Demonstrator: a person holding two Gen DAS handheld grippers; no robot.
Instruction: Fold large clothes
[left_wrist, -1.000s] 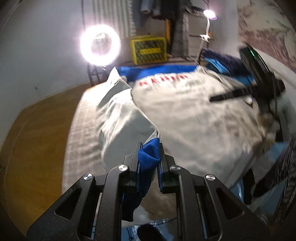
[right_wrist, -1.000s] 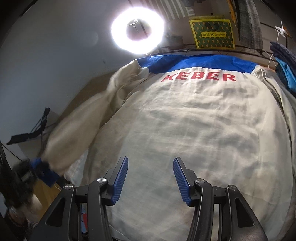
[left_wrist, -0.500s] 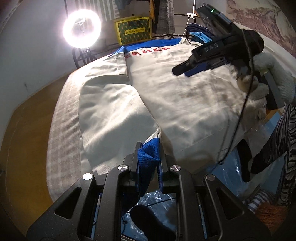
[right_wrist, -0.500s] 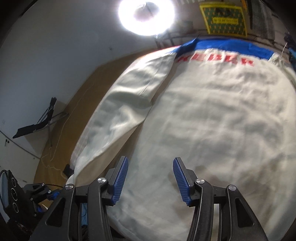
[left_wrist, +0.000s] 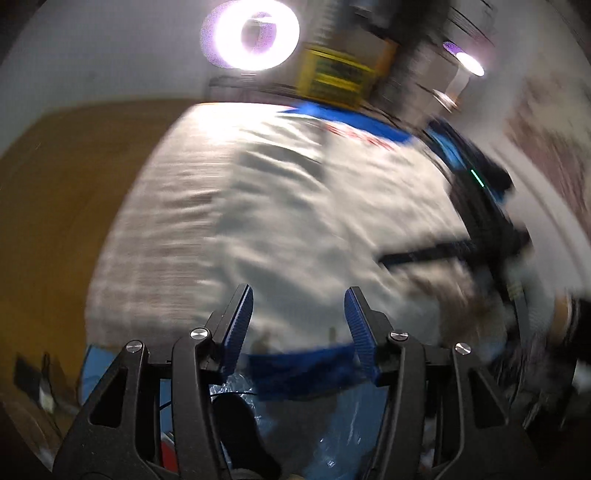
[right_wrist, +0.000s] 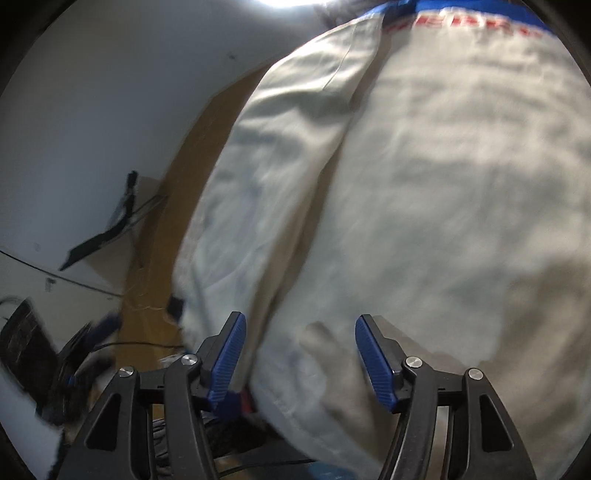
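Left wrist view is showing heavy motion blur. One left gripper (left_wrist: 298, 317) is hovering with its two blue-padded fingers (left_wrist: 240, 325) spread wide apart, gripping nothing. One cream jacket (left_wrist: 295, 206) is lying spread flat, back up, across one bed (left_wrist: 155, 236) whose textured cover is showing along the left side. One blue hem band (left_wrist: 295, 360) is running along the near edge between the fingers, one blue collar band (left_wrist: 354, 118) is sitting at the far end. Red lettering (left_wrist: 360, 134) under that band is smearing and not reading here. One ring light (left_wrist: 251, 35) is glowing behind, one small lamp (left_wrist: 469, 62) is shining at the upper right, one yellow crate (left_wrist: 340, 75) is carrying green print too blurred to read. The right gripper (left_wrist: 461, 251) is appearing as a dark streak over the jacket's right side.

Right wrist view is looking along the jacket from its near end. The right gripper's two blue pads are standing well apart over the cloth, clamping nothing. One sleeve (right_wrist: 280, 177) is lying folded beside the body panel, just touching it along a long seam. Red letters at the top are reading partly as "EBR"; the rest is getting cut off. One wooden floor (right_wrist: 173, 206) is showing on the left.
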